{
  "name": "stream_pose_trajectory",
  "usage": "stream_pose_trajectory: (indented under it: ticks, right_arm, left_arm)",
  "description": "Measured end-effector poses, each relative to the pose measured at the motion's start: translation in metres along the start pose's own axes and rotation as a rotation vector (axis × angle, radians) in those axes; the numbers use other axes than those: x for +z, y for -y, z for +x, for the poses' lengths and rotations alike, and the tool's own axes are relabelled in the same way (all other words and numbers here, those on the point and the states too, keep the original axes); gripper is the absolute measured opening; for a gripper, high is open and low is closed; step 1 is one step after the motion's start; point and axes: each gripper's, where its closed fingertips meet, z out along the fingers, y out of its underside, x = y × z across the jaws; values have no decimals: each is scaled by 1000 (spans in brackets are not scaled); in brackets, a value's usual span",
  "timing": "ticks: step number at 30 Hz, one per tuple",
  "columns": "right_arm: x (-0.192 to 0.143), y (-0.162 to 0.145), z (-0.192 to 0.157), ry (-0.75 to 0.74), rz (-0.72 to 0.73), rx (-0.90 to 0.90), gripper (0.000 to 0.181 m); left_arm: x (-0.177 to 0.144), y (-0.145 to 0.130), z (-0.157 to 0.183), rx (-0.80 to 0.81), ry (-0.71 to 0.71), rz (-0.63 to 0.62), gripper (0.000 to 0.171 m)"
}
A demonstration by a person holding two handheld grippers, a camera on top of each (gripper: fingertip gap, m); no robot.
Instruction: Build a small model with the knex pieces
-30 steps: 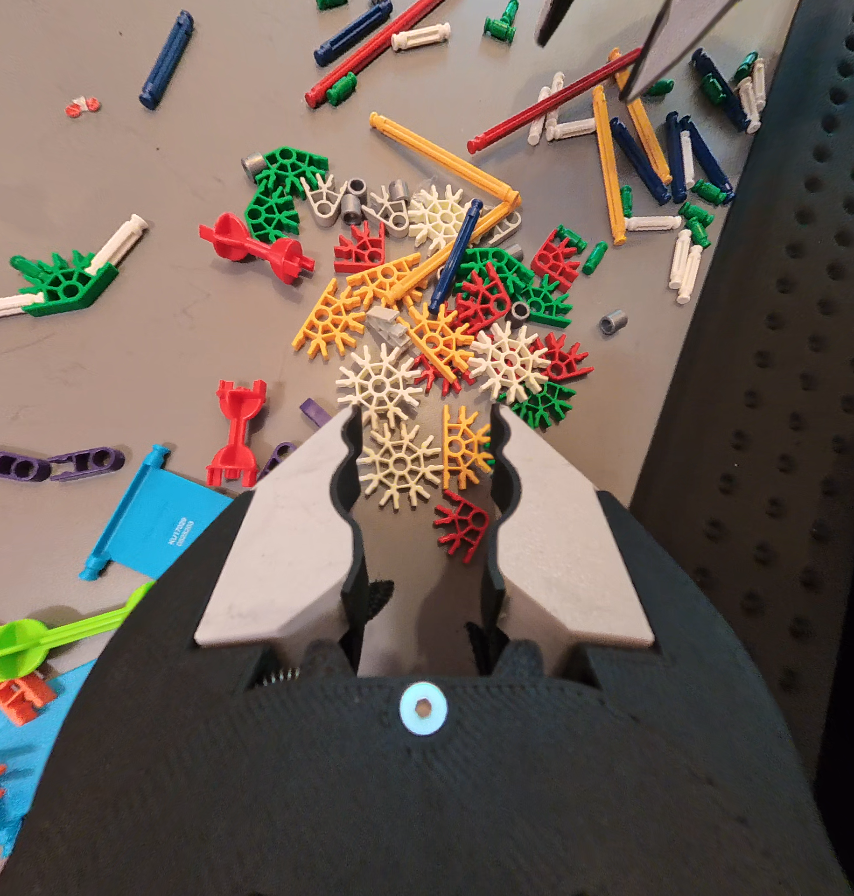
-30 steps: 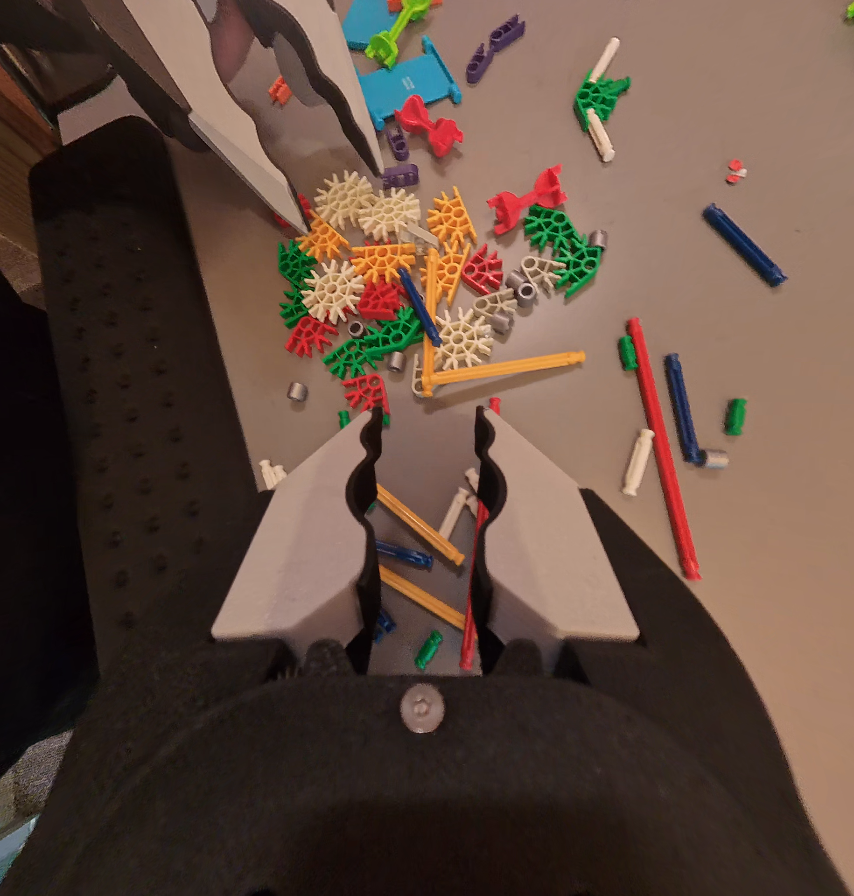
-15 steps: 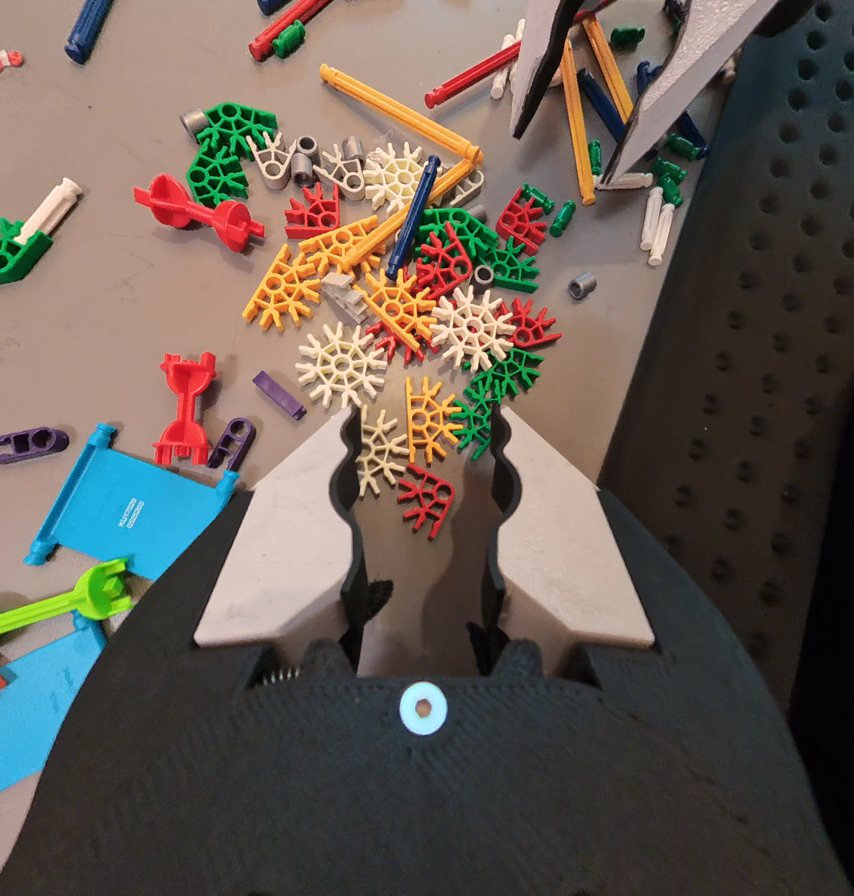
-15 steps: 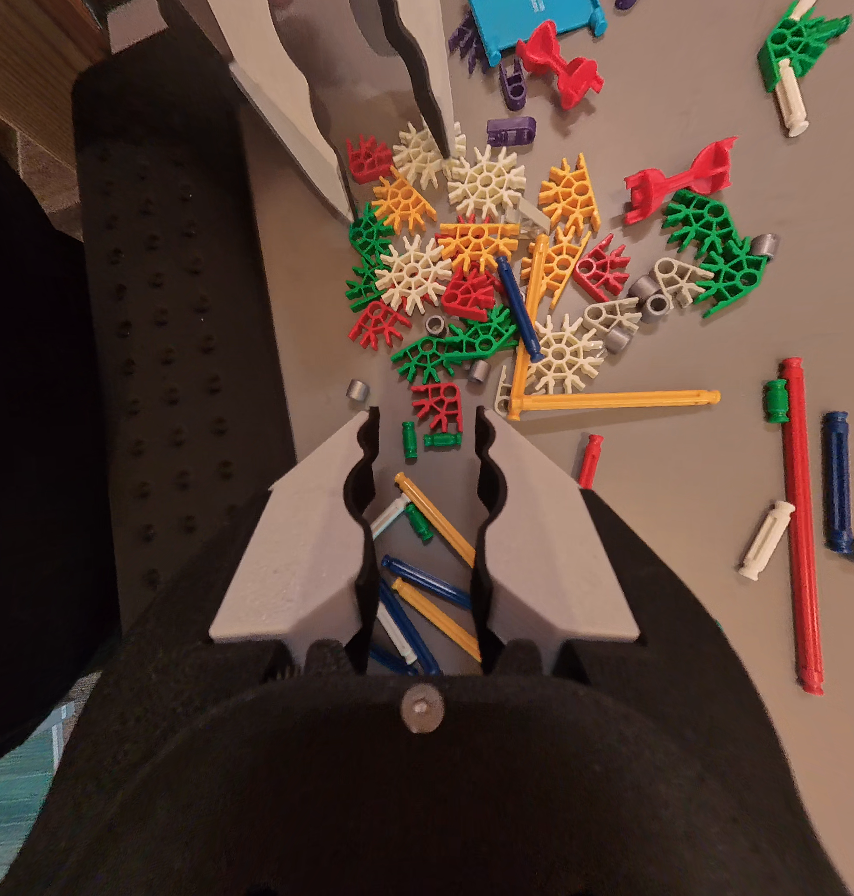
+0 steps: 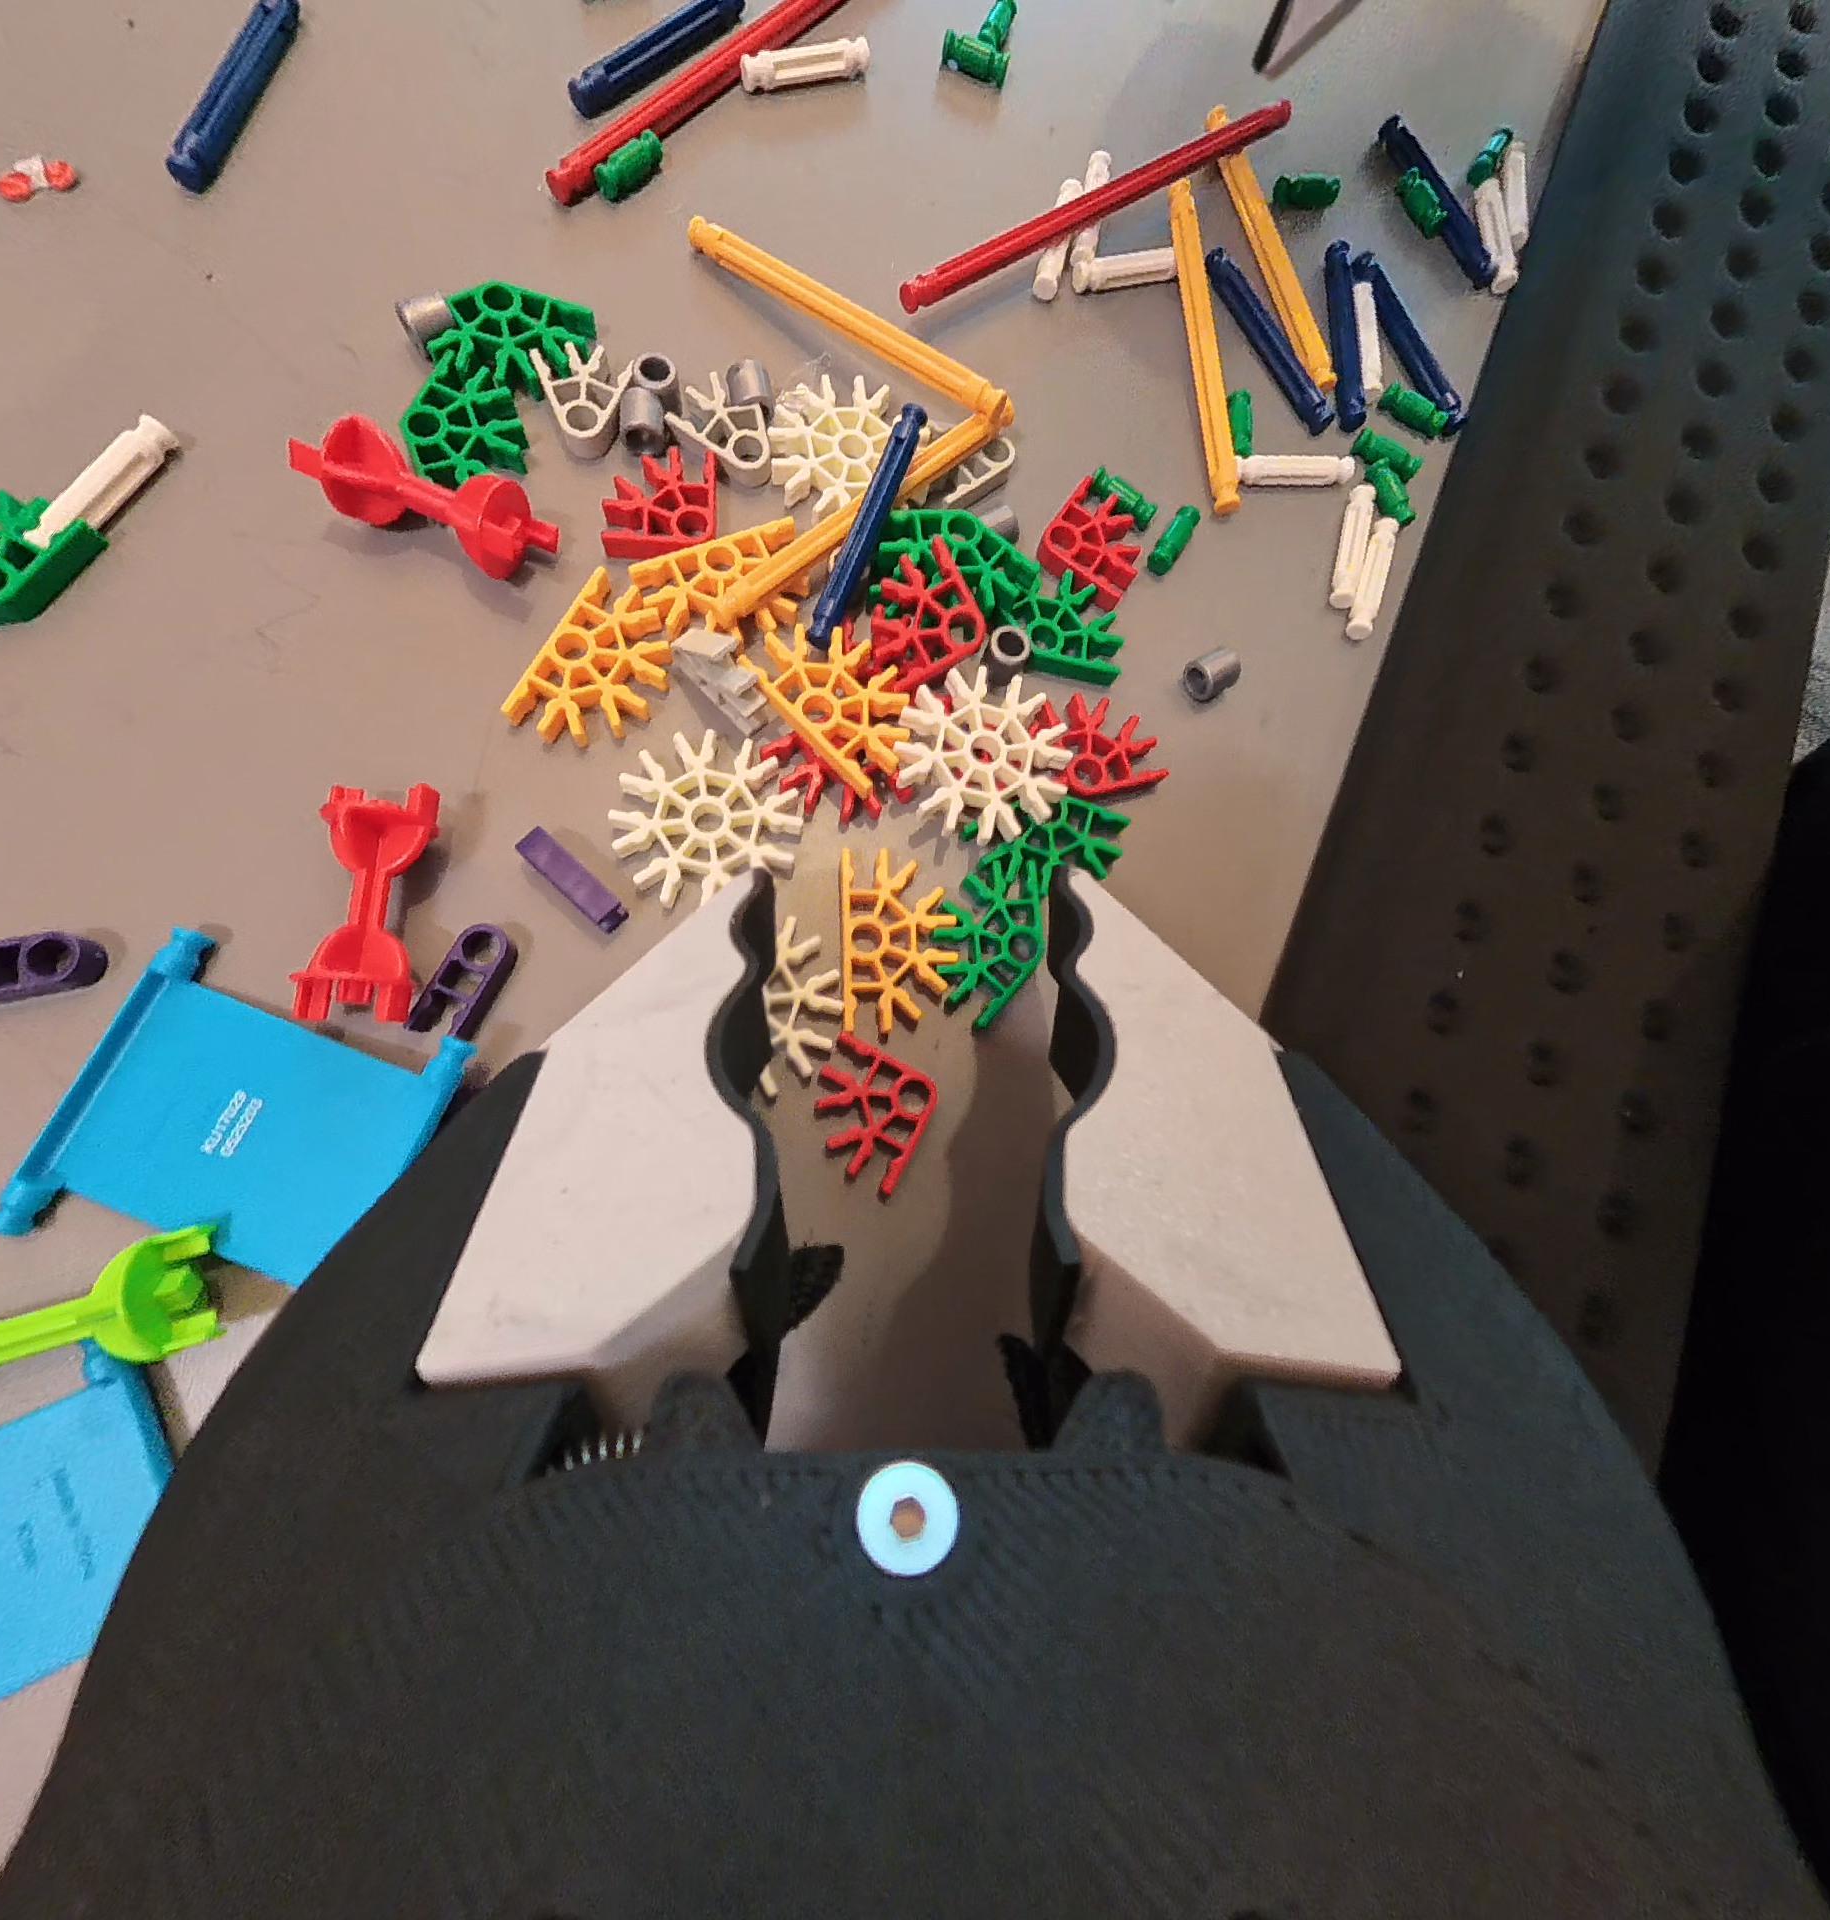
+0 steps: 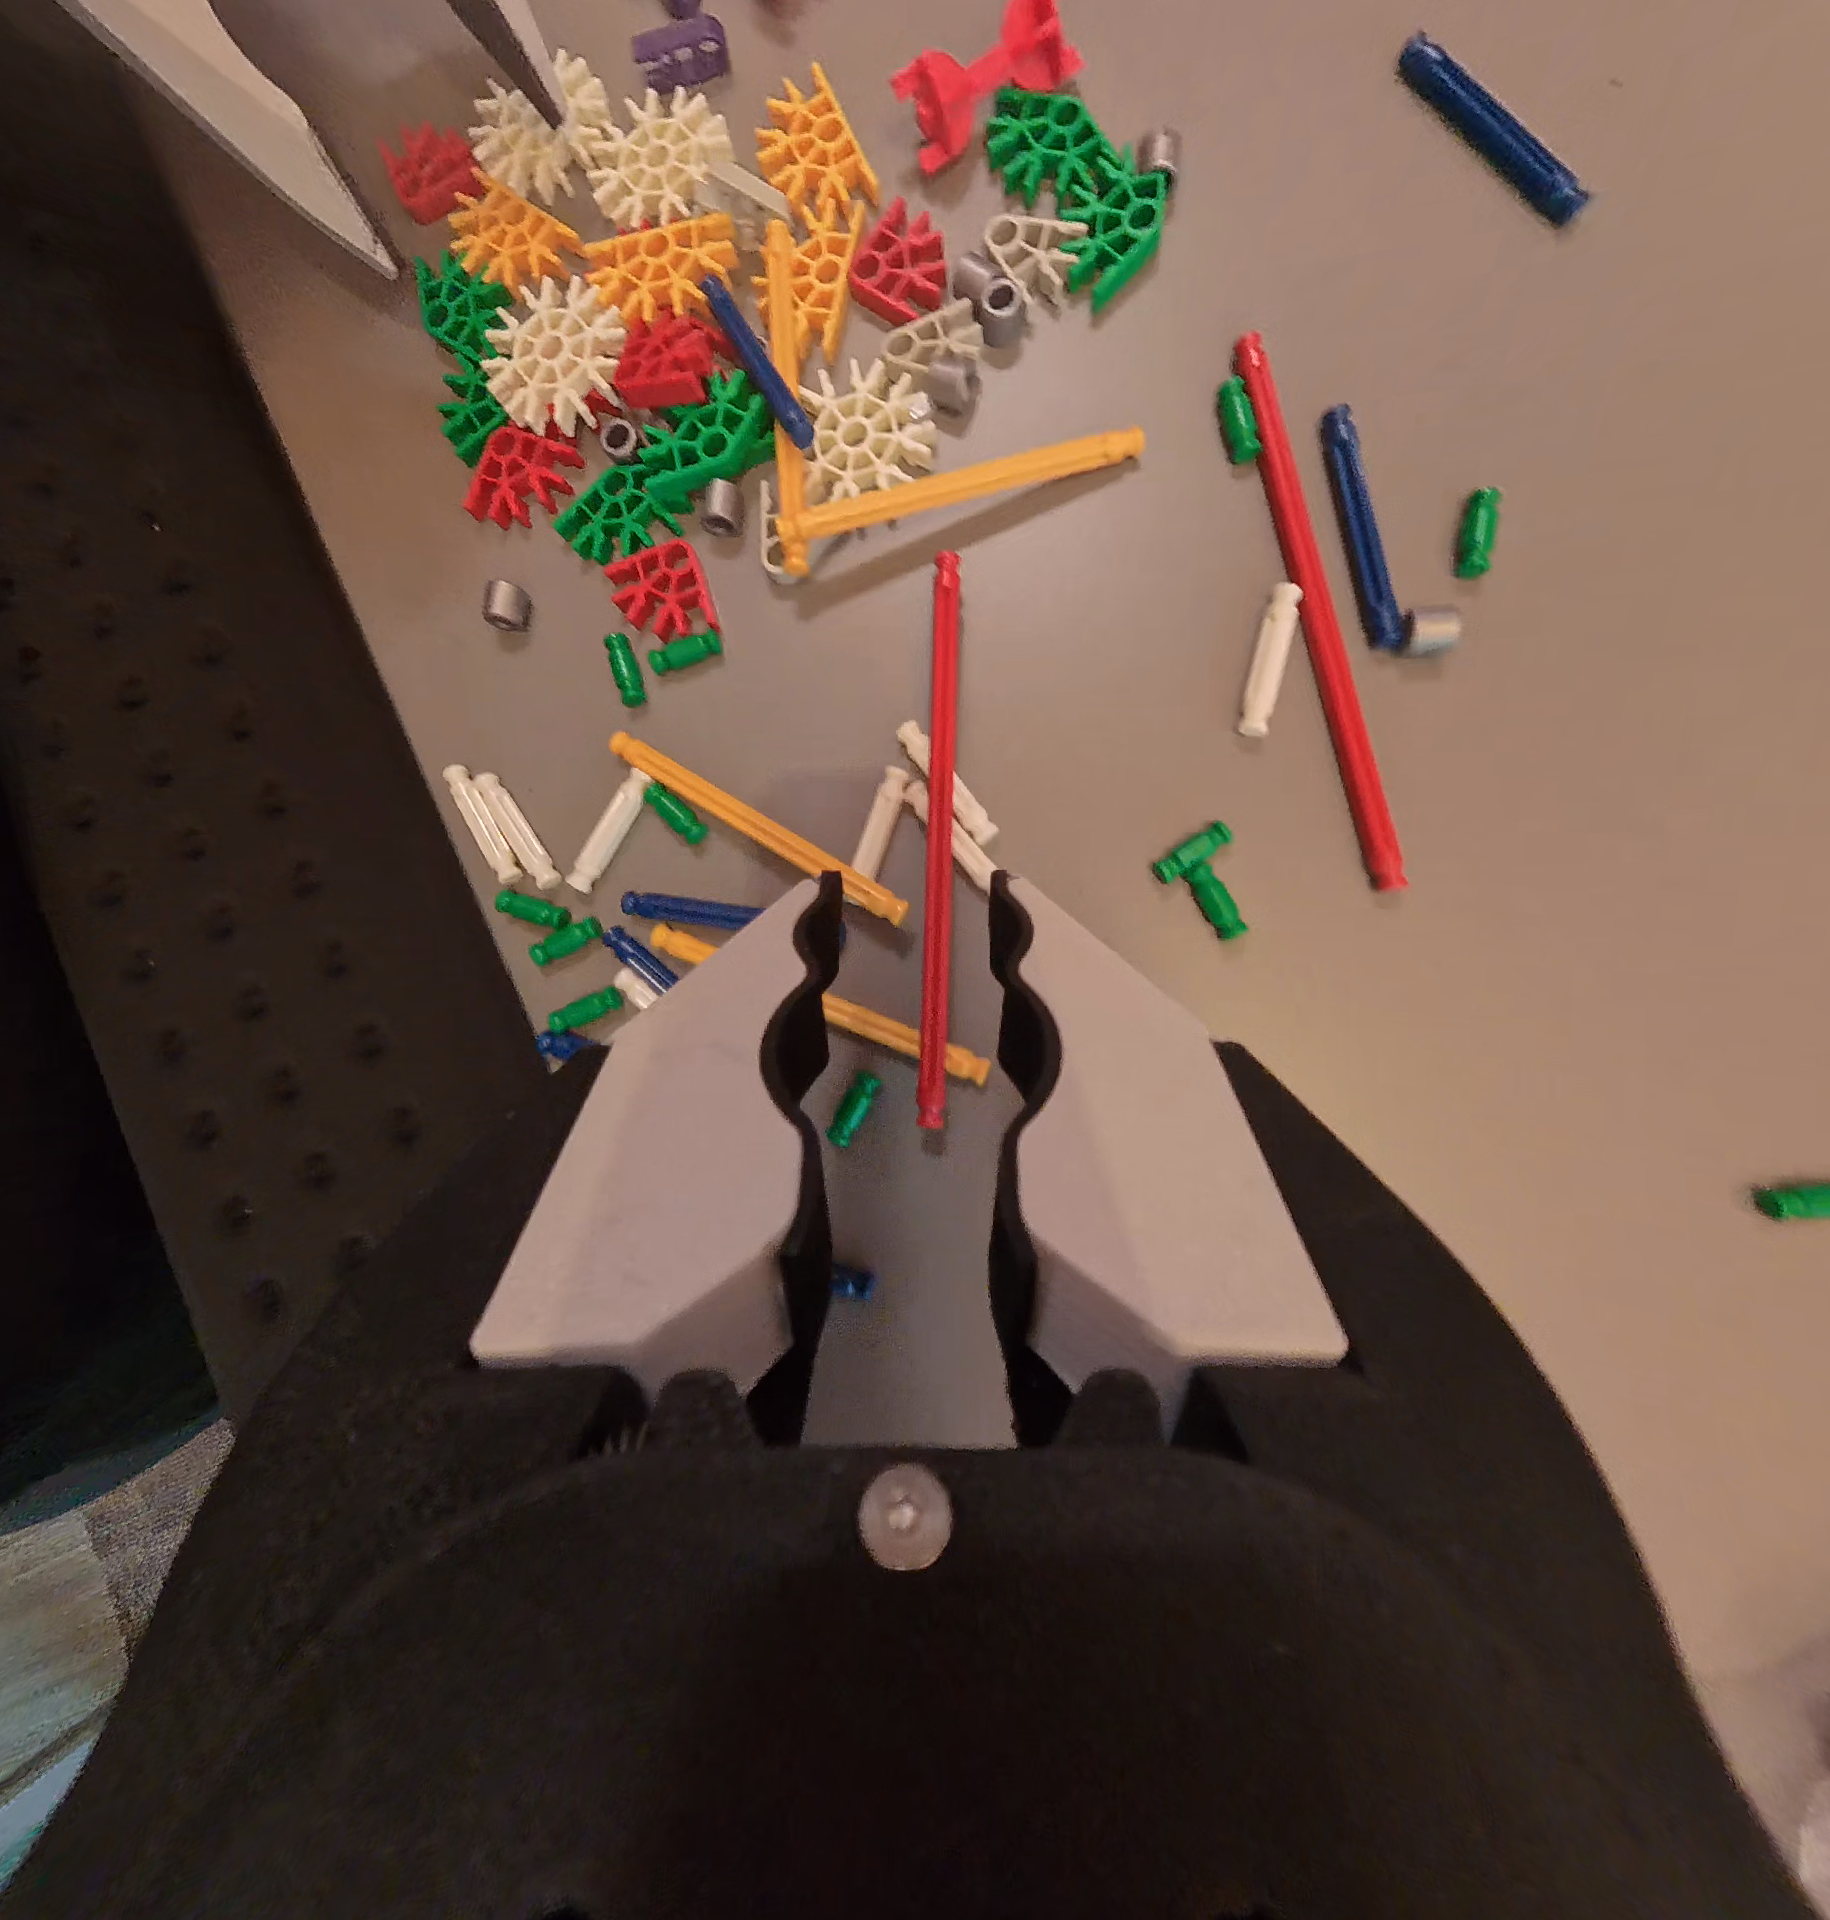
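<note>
Left hand-held gripper (image 5: 906,899) hangs released over a heap of plastic connectors, an orange connector (image 5: 887,940) between its fingertips on the grey table (image 5: 215,675). Right hand-held gripper (image 6: 911,899), also released and empty, straddles a long red rod (image 6: 937,831) running lengthwise between its fingers, pointing straight ahead.

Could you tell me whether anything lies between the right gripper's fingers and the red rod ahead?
Nothing visible does. The red rod lies between the open fingers of the right gripper, on top of a yellow rod and white rods; a short green rod lies beside it.
</note>
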Motion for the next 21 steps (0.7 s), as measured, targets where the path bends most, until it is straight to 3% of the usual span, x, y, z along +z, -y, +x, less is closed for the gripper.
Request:
stream_pose_trajectory:
  ticks: [8,14,21]
  right_arm:
    - [-23,-20,13,-18,-3,14,25]
    - [-42,-41,25,-33,-17,25,36]
    - [-105,-78,73,-200,35,125,37]
  left_arm:
    - [15,22,0,2,31,28,60]
    - [34,30,6,8,49,5,63]
    - [47,37,5,-1,109,-7,63]
